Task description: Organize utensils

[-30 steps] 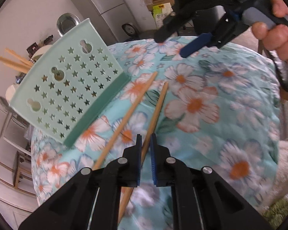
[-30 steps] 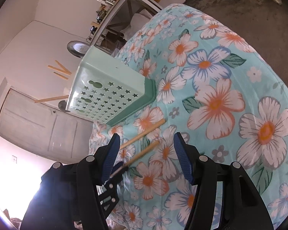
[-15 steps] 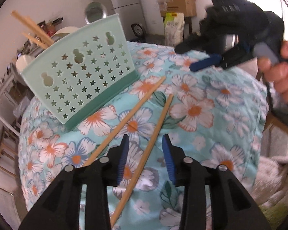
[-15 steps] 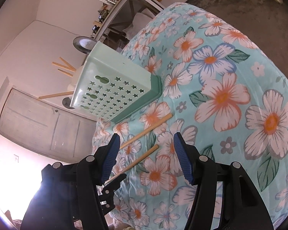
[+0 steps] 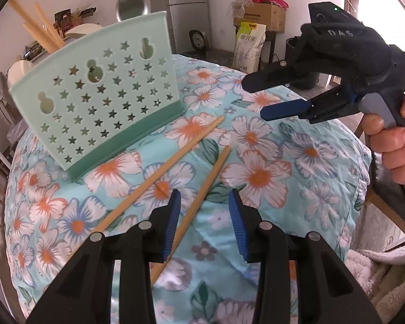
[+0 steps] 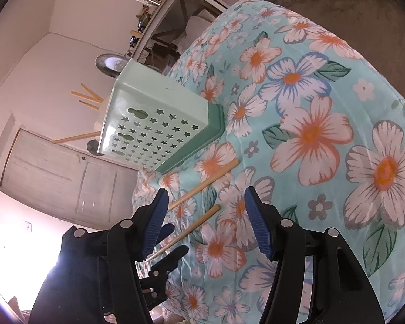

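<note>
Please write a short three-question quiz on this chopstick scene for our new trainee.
1. True or false: the left gripper is clamped on a chopstick.
2. How many chopsticks lie loose on the floral cloth?
3. The green holder is: A) lying flat, B) standing upright, C) held by the right gripper.

Key:
1. False; the fingers stand apart, and the nearer chopstick lies loose between them.
2. Two; the other chopstick lies beside it.
3. B.
</note>
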`<act>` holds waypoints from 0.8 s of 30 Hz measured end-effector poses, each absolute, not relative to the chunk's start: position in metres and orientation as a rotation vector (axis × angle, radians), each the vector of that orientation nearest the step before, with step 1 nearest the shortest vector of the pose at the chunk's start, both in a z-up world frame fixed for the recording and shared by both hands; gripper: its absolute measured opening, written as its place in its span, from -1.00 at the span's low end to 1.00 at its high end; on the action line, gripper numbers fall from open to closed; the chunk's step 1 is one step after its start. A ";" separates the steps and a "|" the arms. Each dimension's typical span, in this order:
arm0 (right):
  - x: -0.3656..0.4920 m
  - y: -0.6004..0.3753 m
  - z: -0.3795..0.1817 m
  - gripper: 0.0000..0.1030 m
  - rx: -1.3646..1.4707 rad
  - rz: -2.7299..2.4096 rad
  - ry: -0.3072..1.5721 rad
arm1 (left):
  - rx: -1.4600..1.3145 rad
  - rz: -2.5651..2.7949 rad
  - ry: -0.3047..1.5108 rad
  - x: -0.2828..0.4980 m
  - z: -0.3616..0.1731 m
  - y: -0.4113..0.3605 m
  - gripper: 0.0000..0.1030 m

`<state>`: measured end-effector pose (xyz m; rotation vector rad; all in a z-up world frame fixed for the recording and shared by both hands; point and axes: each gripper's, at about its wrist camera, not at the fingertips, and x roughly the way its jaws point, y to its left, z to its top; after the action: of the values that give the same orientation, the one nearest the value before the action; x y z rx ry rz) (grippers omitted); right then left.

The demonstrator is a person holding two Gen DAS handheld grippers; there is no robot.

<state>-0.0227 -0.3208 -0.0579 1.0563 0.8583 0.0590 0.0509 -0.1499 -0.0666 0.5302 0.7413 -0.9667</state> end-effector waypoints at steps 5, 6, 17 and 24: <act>-0.027 -0.327 -0.062 0.11 1.088 0.060 0.851 | 0.570 -0.952 0.738 0.050 -0.073 -0.165 -0.31; -0.027 -0.328 -0.063 0.11 1.094 0.061 0.850 | 0.582 -0.944 0.738 0.050 -0.075 -0.169 -0.31; -0.024 -0.333 -0.072 0.11 1.161 0.095 0.853 | 0.591 -0.900 0.747 0.064 -0.082 -0.189 -0.49; -0.014 -0.324 -0.076 0.10 1.218 0.120 0.867 | 0.566 -0.896 0.757 0.071 -0.084 -0.190 -0.72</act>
<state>-0.0142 -0.3243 -0.0759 1.2180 0.8673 0.1197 0.0712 -0.1898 -0.0844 0.5659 0.7575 -0.8965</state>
